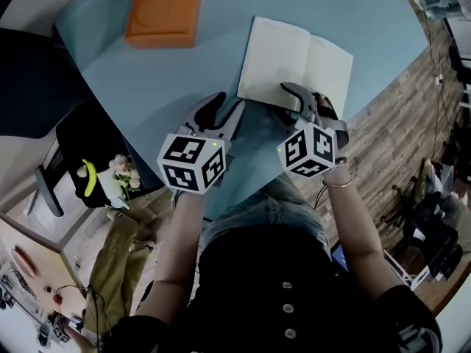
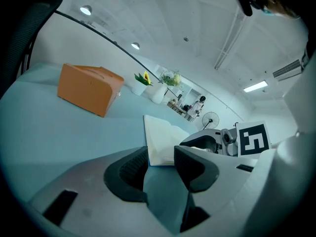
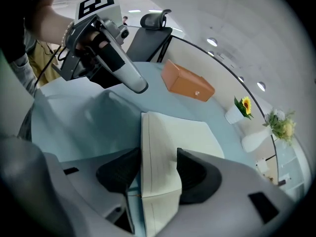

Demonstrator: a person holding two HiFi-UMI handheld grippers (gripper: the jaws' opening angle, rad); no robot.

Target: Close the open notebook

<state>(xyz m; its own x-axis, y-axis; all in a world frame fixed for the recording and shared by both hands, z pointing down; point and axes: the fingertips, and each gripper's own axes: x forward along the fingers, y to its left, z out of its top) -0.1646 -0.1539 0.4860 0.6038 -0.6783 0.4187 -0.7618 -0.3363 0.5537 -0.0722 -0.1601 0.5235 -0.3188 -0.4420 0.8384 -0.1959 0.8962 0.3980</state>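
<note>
The open notebook [image 1: 294,65] lies with its blank white pages up on the light blue table [image 1: 147,79]. My right gripper [image 1: 305,101] is at its near edge. In the right gripper view, a raised block of pages [image 3: 158,147] stands between the jaws of that gripper [image 3: 158,169], and both pads press on it. My left gripper [image 1: 227,107] hovers just short of the notebook's near left corner. Its jaws [image 2: 160,157] stand open with only table showing between them, and the notebook [image 2: 160,142] lies beyond the tips.
An orange box [image 1: 163,9] sits at the table's far left. Small vases with flowers [image 3: 237,110] stand further along the table's rim. A dark chair [image 3: 153,28] stands behind the table. The table's near edge runs just above the person's lap.
</note>
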